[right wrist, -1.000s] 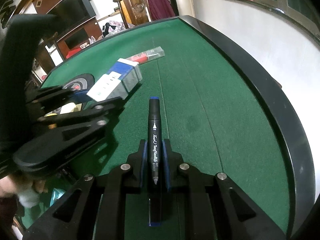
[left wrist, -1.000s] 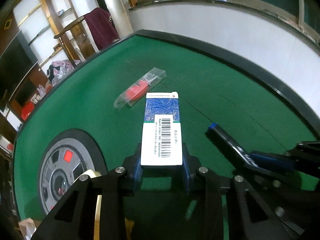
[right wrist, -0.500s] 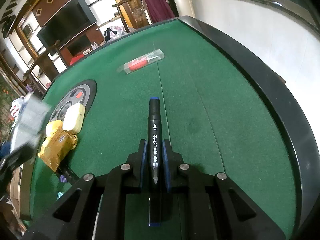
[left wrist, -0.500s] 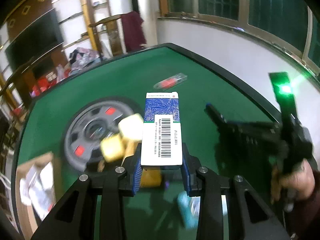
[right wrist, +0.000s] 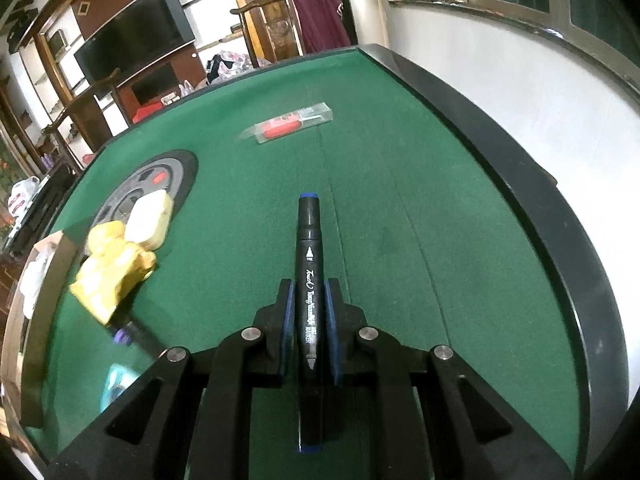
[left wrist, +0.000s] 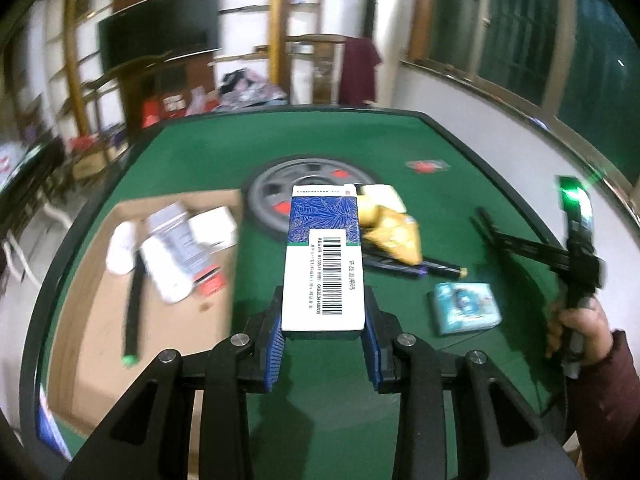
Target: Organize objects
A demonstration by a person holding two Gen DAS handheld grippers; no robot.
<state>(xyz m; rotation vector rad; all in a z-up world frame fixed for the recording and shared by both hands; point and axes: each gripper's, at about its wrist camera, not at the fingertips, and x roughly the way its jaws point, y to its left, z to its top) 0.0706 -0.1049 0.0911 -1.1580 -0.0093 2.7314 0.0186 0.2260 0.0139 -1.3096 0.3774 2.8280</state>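
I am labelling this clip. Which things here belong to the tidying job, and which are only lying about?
Job:
left tongs gripping the medicine box
right tongs gripping the black marker
cardboard tray holding sorted items

Lying about:
yellow packet
teal packet
red item in clear sleeve
television

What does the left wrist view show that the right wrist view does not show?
Only the left wrist view shows the left gripper with its jaws shut on the medicine box, the inside of the cardboard box with white items in it, and the person's right hand.

Only the right wrist view shows the right gripper with its jaws shut on the black marker, seen from close.

Both show the green table, the yellow packet, the clear case with the red item and the teal pack.
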